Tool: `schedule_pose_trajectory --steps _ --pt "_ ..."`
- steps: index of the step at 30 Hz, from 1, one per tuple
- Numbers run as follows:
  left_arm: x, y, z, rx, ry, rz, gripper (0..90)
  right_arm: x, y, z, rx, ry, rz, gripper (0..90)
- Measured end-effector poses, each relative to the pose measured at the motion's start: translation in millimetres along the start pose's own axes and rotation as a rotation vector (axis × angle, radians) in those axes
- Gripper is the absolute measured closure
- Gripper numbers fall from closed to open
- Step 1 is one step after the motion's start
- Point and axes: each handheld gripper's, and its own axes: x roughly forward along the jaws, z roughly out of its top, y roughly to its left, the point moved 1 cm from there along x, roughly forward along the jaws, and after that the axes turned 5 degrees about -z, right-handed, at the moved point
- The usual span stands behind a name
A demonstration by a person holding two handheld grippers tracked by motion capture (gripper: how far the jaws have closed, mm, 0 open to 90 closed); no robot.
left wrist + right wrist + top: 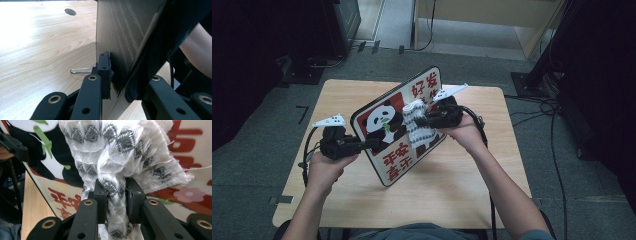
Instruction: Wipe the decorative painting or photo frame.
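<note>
Forearms come in from the bottom of the high view, each hand carrying a gripper over the wooden table [452, 195]. Nearest on the person's left, the left gripper [371, 144] has its jaws drawn nearly together on the lower left edge of the panda sign board [384, 127]; in the left gripper view the pad presses the board's pale back face [117, 32] from one side while the other jaw sits against the dark printed side, so the board is clamped between them and stands tilted up off the table rather than lying flat. A thin wire clip [80, 70] lies on the tabletop just beyond that jaw, and a round hole [70, 11] shows in the table farther off. Somewhat farther in, the right gripper [428, 120] meets the board's printed face from the person's right, its jaws pinched narrowly on a bunched white and grey patterned cloth [417, 127]. In the right gripper view the cloth [115, 157] is squeezed between the two pads and fans out above them, lying against the panda picture and the red characters. Beyond the table, grey carpet floor [462, 65] and loose cables [537, 107] fill the background.
</note>
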Motion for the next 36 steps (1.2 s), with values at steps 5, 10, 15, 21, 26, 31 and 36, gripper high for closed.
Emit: schedule_pose_trajectory --steps 5,10,15,21,26,31,36 --pt "0.0 0.1 -0.1 0.000 -0.001 -0.001 76.3 2.4 -0.4 -6.4 0.007 0.015 -0.002 75.0" --pt "0.0 0.5 -0.4 -0.007 -0.005 -0.002 76.3 4.8 0.4 -12.6 0.001 0.026 -0.007 74.5" --pt "-0.1 0.0 -0.3 -0.005 -0.002 0.002 76.3 8.4 0.6 -20.5 0.017 0.043 -0.006 74.5" --pt "-0.3 -0.1 -0.8 -0.006 -0.003 0.003 76.3 12.2 0.3 -27.3 0.022 0.056 -0.004 74.5" --pt "-0.7 0.6 -1.4 -0.004 -0.004 -0.001 76.2 15.2 0.3 -31.8 0.024 0.059 -0.002 74.4" --pt "-0.6 0.9 -1.1 -0.005 -0.005 -0.004 76.1 17.1 -0.5 -36.3 0.012 0.073 -0.001 74.1" --pt "-0.5 1.4 -1.3 -0.009 -0.009 -0.007 75.9 19.0 -1.0 -40.3 0.022 0.085 0.001 74.1"
